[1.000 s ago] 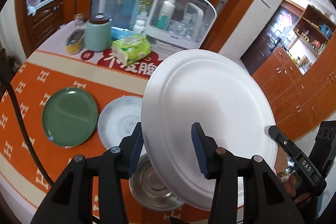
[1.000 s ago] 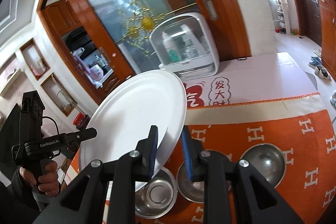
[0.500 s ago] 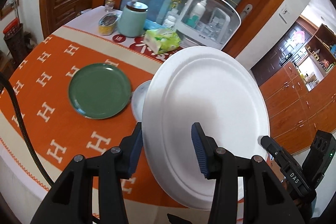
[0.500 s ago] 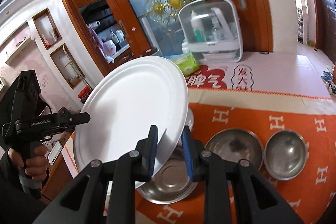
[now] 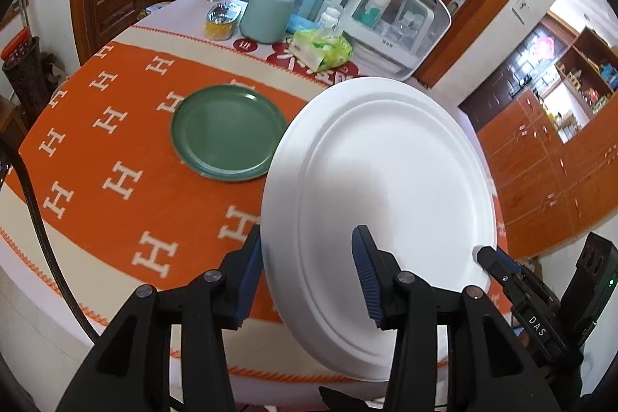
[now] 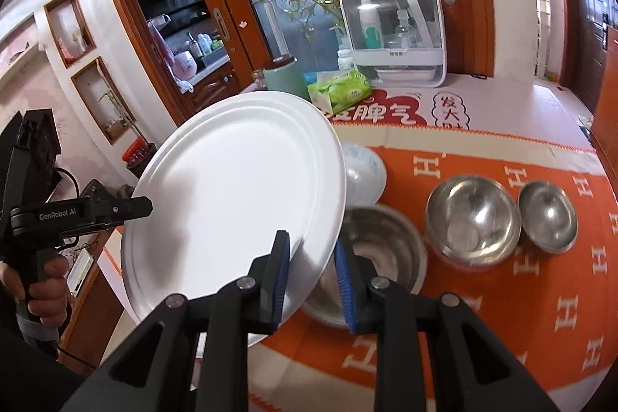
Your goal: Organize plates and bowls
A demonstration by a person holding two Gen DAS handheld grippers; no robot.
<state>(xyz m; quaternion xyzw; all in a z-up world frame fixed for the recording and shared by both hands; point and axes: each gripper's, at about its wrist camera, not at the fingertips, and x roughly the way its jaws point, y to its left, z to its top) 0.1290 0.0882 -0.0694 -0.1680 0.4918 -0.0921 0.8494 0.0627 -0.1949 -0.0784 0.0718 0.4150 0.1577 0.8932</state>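
I hold a large white plate (image 5: 386,180) tilted in the air above the table, one gripper on each side of its rim. My left gripper (image 5: 307,273) is shut on the near left rim, and it shows from the other side in the right wrist view (image 6: 135,207). My right gripper (image 6: 313,273) is shut on the plate's (image 6: 239,188) right rim; its tip (image 5: 488,255) shows at the plate's far edge. A green plate (image 5: 228,132) lies flat on the orange cloth to the left. A pale patterned plate (image 6: 365,176) peeks out behind the white one. Three steel bowls (image 6: 386,257) (image 6: 473,219) (image 6: 546,217) stand in a row.
The table wears an orange cloth (image 5: 116,161) with white H marks. At its back stand a teal jar (image 5: 268,12), a foil dish (image 5: 222,20), a green tissue pack (image 5: 320,51) and a white lidded box (image 5: 398,22). A hand (image 6: 42,280) grips the left tool's handle.
Both grippers have carried the white plate leftward and a little lower over the table. The green plate now sits beside it, and the steel bowls have slid right in the right wrist view.
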